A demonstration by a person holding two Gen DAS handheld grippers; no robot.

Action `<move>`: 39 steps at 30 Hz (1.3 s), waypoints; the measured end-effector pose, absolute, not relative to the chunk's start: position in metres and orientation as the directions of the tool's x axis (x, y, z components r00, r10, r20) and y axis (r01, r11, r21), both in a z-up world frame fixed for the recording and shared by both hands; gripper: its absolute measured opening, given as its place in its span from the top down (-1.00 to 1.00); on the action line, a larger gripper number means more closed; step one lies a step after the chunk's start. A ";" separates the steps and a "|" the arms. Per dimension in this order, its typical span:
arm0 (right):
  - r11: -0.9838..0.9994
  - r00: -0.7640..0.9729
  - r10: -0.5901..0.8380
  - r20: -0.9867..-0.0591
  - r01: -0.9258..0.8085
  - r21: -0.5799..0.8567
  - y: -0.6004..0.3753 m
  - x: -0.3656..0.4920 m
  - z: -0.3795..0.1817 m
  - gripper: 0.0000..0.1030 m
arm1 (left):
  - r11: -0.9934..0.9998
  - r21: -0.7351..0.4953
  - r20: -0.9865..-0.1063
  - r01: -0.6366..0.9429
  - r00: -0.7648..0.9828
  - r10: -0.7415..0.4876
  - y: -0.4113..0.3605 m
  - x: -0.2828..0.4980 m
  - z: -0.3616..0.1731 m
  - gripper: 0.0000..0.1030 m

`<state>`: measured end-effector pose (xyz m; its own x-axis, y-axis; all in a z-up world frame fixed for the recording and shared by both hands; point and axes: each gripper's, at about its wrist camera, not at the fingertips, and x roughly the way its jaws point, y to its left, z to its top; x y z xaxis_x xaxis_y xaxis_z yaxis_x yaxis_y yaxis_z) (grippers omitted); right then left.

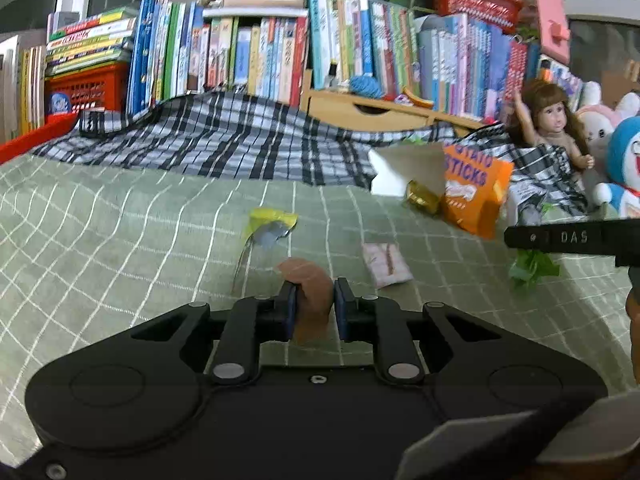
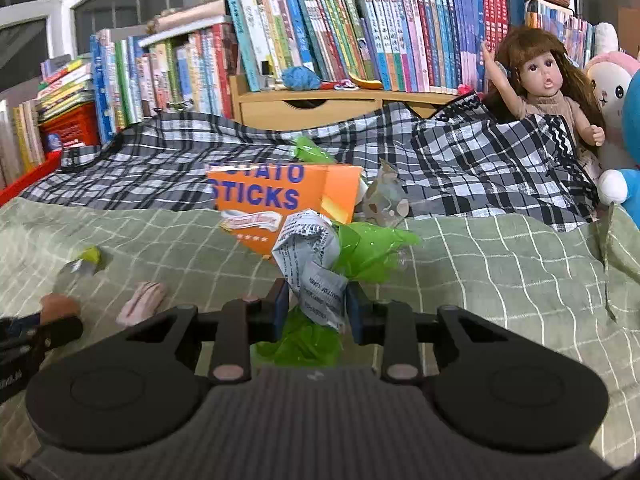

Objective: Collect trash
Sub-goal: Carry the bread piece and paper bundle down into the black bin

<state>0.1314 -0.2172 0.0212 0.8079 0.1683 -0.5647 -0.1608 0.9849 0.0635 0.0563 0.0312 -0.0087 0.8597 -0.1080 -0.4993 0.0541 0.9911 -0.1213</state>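
In the left wrist view my left gripper (image 1: 315,300) is shut on a brown scrap of wrapper (image 1: 308,278) just above the green checked bedspread (image 1: 120,240). A yellow wrapper (image 1: 272,222), a pink packet (image 1: 386,266), a gold wrapper (image 1: 420,197) and an orange Potato Sticks bag (image 1: 472,196) lie ahead. In the right wrist view my right gripper (image 2: 318,292) is shut on a crumpled grey printed wrapper (image 2: 310,256) bunched with green plastic (image 2: 368,252). The orange bag (image 2: 280,196) sits right behind it. The pink packet (image 2: 142,304) lies to the left.
A black-and-white plaid cloth (image 2: 460,160) covers the back of the bed. Behind it stand rows of books (image 1: 260,52) and a wooden drawer unit (image 2: 312,106). A doll (image 2: 544,84) and plush toys (image 1: 624,160) sit at the right. A red basket (image 1: 84,88) is at the left.
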 end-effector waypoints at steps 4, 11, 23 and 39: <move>0.978 0.810 0.202 -0.551 -0.192 0.076 -0.218 0.111 0.027 0.30 | 0.985 -0.146 -0.459 0.094 0.875 -0.151 0.035 0.040 0.002 0.65; 0.961 0.802 0.268 -0.534 -0.259 0.092 -0.218 0.070 0.033 0.30 | 0.978 -0.157 -0.431 0.135 0.882 -0.191 0.038 0.008 0.016 0.65; 0.932 0.776 0.356 -0.520 -0.334 0.140 -0.218 -0.005 0.034 0.29 | 0.965 -0.169 -0.435 0.201 0.864 -0.256 0.032 -0.056 0.026 0.65; 0.893 0.716 0.425 -0.553 -0.431 0.129 -0.206 -0.104 0.018 0.29 | 0.955 -0.188 -0.545 0.229 0.785 -0.295 0.034 -0.148 0.004 0.65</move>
